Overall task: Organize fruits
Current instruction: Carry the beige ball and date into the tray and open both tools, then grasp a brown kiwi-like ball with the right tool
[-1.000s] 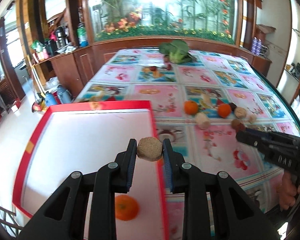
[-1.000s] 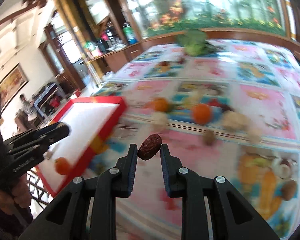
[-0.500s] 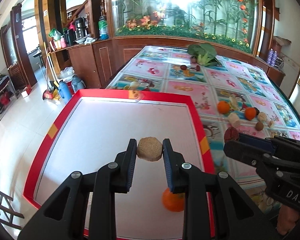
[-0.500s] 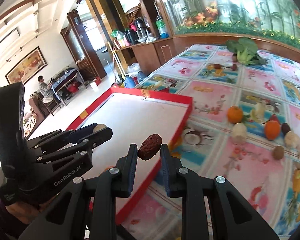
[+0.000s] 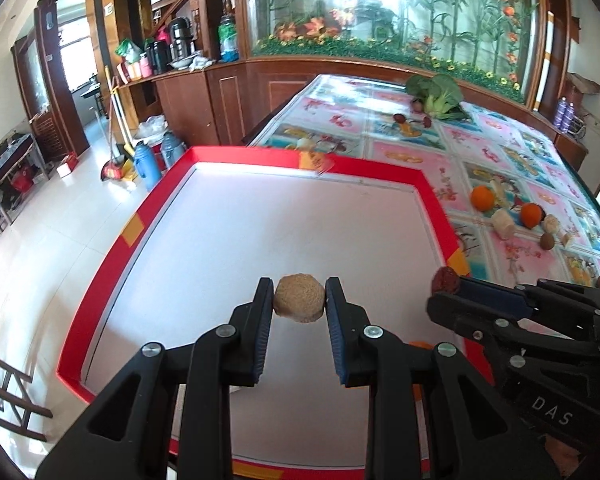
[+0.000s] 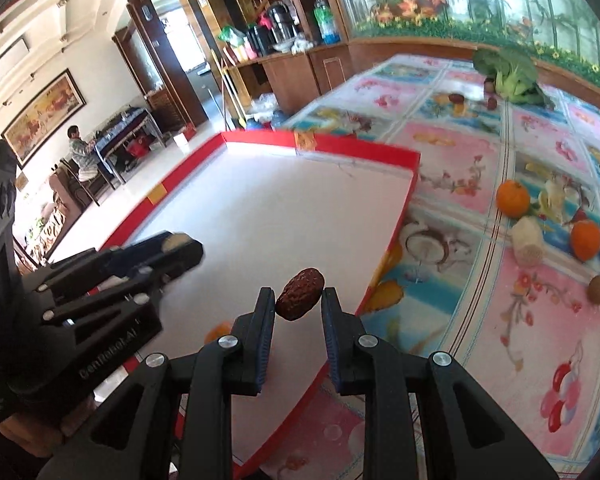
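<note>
Now, left gripper [image 5: 300, 308]: clamped on tan round fruit [image 5: 299, 298], over white tray floor.
Right gripper [image 6: 299, 306]: clamped on red date [image 6: 300, 293], beside red tray rim [image 6: 394, 236].
Writing: "DAS", "GenRobot.AI".

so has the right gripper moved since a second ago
Yes. The right gripper, shut on the red date, has swung left from over the tablecloth to the red tray's right edge.

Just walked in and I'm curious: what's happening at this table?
A person is sorting fruit with two handheld tools. The left tool grips a round tan fruit over the red-rimmed tray. The right tool holds a wrinkled red date near the tray's right edge. Oranges and other pieces are on the tablecloth.
</note>
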Tool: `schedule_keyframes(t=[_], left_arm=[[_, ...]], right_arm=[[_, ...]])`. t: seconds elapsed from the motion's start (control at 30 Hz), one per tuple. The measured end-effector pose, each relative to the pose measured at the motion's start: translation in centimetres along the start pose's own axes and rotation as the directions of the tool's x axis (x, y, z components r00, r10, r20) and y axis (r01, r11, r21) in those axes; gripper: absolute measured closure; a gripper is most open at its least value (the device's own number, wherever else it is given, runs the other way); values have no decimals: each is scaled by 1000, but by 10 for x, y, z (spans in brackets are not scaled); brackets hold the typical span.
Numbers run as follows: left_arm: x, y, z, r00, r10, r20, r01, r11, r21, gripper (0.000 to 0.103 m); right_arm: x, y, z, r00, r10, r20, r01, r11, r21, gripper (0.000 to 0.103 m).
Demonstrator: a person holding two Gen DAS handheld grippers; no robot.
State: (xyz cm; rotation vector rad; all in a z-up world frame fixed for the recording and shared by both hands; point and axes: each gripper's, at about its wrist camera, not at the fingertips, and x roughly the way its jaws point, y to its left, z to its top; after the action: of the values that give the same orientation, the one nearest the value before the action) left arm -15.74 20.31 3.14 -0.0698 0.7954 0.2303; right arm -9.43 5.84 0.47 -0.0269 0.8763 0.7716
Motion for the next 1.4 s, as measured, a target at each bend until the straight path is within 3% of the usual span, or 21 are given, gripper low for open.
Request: schedule_keyframes(t=[0.1,0.2,0.43,0.6,0.77,1.0,1.07,1.23,1.4], left_arm=[[4,9,-5,999,20,-29,-20,1000,-16,74],[6,16,-9,998,41,-44,-43,999,-26,57],[-4,12,-10,999,37,-33,-38,999,-19,49],[-11,-10,-10,1000,9,-24,-8,999,31,45],[-21,-37,-9,999,-40,-20,42,995,86,41],[-30,-77,-15,993,-110,-52,117,978,175,41],[-31,-86,-14,991,-119,-60,129,973,192,40],[-31,-105,-13,985,-149,-82,164,962,217,40],[-38,-119,-9,983,-164,-83,180,951,250,40]], right_arm=[[-5,0,-2,1000,19,-7,-19,1000,-7,79],[-14,-5,-3,999,42,23,-42,999,1,73],[-47,-36,-19,997,24,78,-29,997,68,70],[-80,-74,-35,992,-46,119,30,990,137,70],[-112,-120,-49,975,-166,146,131,966,225,70],[-175,-185,-84,930,-331,160,252,890,380,69],[-184,-195,-90,920,-364,146,282,872,399,65],[-186,-209,-93,906,-410,102,341,851,399,65],[-174,-212,-86,905,-421,59,377,859,346,65]])
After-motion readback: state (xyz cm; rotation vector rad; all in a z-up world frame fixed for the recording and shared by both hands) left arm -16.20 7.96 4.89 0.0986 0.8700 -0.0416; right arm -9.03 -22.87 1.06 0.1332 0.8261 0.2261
